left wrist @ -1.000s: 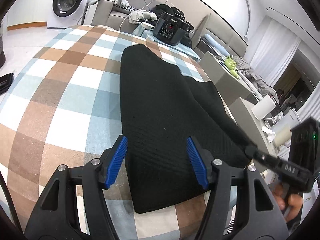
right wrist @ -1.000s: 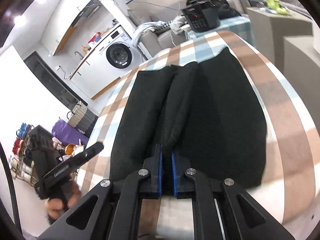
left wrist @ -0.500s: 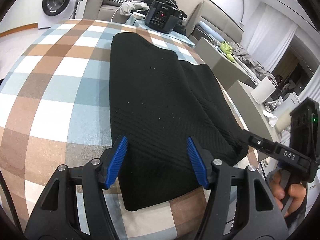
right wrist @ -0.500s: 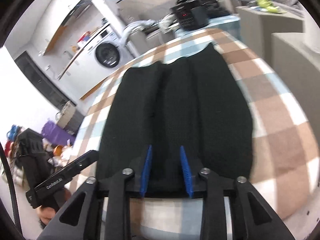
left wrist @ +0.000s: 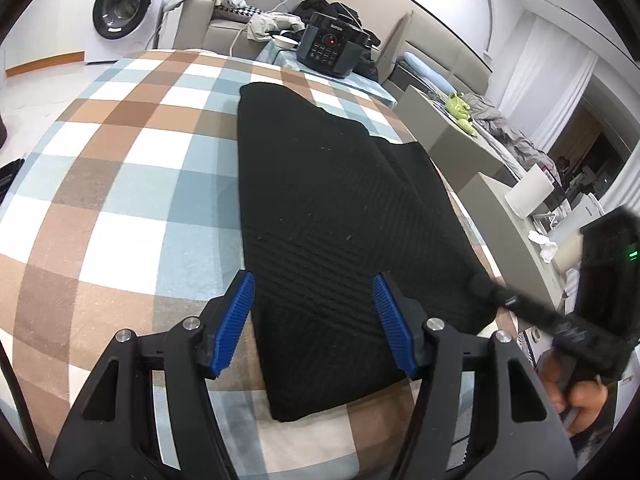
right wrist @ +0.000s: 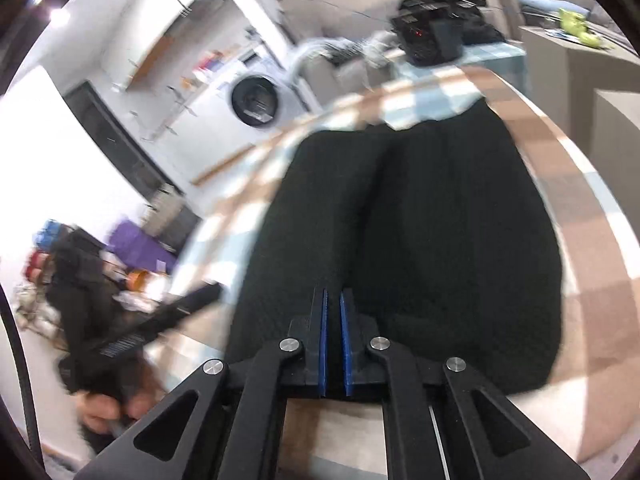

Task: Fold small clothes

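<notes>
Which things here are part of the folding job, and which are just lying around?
Part of the job:
- black garment, spread on the checked cloth
- left tongs, open over its near edge
- right tongs, nearly shut at its near edge

Just lying about:
- cooker
- washer
- paper roll
- green toy
- sofa

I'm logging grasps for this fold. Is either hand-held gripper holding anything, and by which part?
The left hand-held gripper is open over the black garment, holding nothing. The right one looks nearly shut at the garment's near edge; blur hides any pinch.
</notes>
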Tool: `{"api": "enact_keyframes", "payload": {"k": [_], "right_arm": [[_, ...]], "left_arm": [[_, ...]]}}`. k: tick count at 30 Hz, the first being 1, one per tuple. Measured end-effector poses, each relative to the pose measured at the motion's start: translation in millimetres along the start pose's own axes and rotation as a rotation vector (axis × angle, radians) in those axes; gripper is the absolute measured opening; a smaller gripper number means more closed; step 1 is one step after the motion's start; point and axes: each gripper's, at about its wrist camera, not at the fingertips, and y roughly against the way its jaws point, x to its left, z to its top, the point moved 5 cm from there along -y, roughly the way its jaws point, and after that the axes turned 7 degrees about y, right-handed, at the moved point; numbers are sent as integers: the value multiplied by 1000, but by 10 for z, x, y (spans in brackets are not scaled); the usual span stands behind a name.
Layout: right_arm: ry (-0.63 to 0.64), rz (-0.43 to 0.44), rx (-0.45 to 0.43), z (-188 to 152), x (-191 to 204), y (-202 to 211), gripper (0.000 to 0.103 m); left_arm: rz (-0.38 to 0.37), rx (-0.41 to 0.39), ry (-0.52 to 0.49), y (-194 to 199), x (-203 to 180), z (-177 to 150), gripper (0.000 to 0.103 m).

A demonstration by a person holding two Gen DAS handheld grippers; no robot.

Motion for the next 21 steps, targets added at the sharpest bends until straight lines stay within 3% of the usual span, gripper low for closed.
{"api": "enact_keyframes", "payload": {"k": [2,4,9,16,18,19,20,21], "right_arm": [[-39,2,63,-86,-96,-189,6],[-71,33,42,-91,-130,-177,7],[-76,69,28,55,-143,-209,23],[-112,116,53,387,-232,-520,24],[-83,110,52,469,-212,-549,24],[-66,106,45,511,-185,-557,19],[-45,107,15,557,-155,-523,6],[-26,102,-7,576,-104,-494,6]], "left_arm": [[-4,18,-11,-59,-47,-28,59],[0,31,-29,-96,-86,-70,59],[1,56,-23,-152,-67,-141,59],[23,52,-12,-151,8,-108,59],[31,51,-6,-149,44,-91,59],[33,52,0,-152,61,-82,59],[34,52,6,-154,76,-72,59],[34,51,10,-153,86,-62,59]]}}
